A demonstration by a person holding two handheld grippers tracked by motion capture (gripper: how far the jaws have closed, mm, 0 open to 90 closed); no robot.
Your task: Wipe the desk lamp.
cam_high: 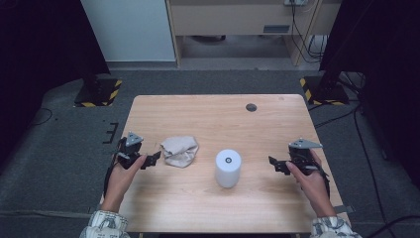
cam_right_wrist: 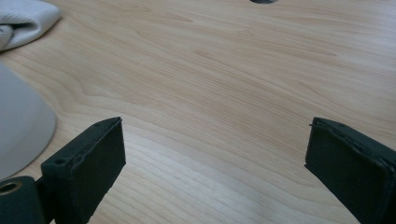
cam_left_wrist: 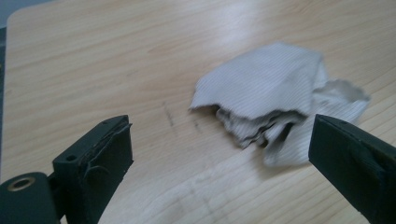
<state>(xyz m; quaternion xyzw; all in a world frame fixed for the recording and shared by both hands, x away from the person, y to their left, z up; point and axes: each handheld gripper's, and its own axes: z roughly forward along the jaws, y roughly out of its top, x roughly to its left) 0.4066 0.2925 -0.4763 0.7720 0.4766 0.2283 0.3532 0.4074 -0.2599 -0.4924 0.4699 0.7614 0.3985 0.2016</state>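
Observation:
A crumpled light grey cloth (cam_high: 180,150) lies on the wooden table (cam_high: 213,121), left of the middle. My left gripper (cam_high: 153,158) is just left of it, jaws wide open and empty, the cloth (cam_left_wrist: 275,107) lying a little beyond its tips (cam_left_wrist: 219,154). A white cylinder (cam_high: 228,168) stands upright near the table's middle. My right gripper (cam_high: 275,164) hovers to its right, open with nothing between the jaws (cam_right_wrist: 215,158). The cylinder's side (cam_right_wrist: 21,130) shows at the left of the right gripper view, with the cloth (cam_right_wrist: 23,21) in the top left corner.
A dark round cable hole (cam_high: 251,107) sits in the table's far right part. Beyond the table are grey floor, stand feet with yellow-black stripes (cam_high: 96,93), cables and a cabinet. Bare wood lies in front of the right gripper.

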